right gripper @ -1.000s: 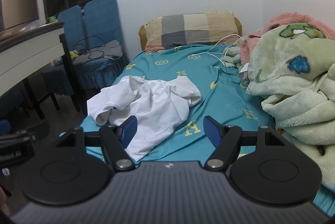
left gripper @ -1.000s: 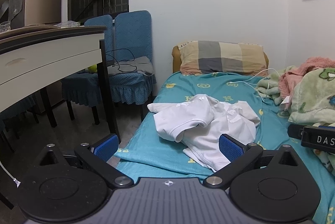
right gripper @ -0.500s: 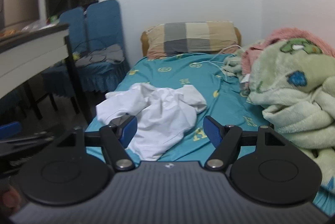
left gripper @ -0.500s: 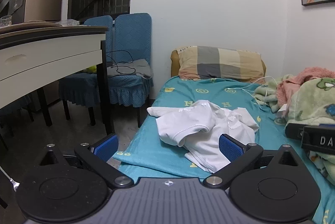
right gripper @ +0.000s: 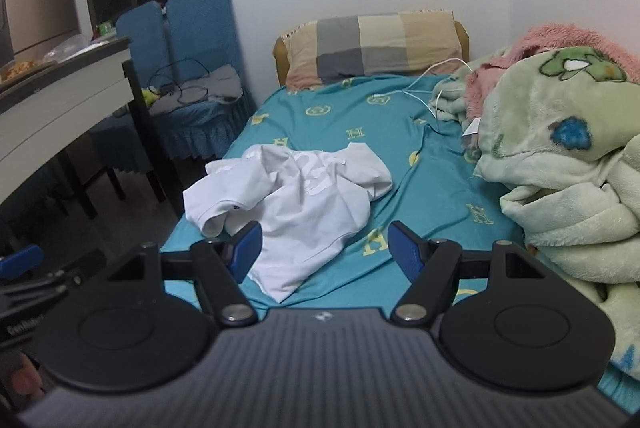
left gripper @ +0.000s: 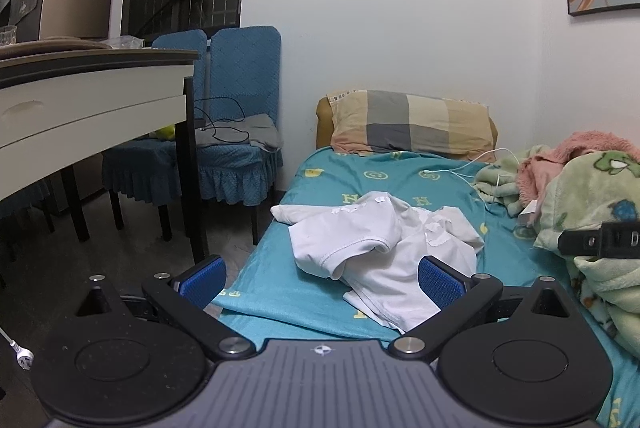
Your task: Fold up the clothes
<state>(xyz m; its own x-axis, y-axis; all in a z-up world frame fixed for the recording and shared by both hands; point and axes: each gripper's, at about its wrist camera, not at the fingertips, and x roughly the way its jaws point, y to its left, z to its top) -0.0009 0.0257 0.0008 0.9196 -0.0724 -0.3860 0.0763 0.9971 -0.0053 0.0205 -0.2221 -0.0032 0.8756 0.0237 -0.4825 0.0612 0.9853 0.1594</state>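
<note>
Standing at the far left, a white table [left gripper: 92, 108] has two blue chairs [left gripper: 236, 100] tucked just beside it, a dark cable lying on one seat. Nearer, the left gripper [left gripper: 322, 278] hangs with its blue pads spread wide, empty, short of the bed's near edge. Crumpled on the teal sheet [left gripper: 360, 164] lies the white shirt [left gripper: 380, 244], bunched and unfolded. The right gripper [right gripper: 325, 246] hovers over the shirt's near hem, jaws apart, touching nothing. Far back rests a checked pillow [right gripper: 372, 46]; a green blanket [right gripper: 560, 156] is heaped on the right.
</note>
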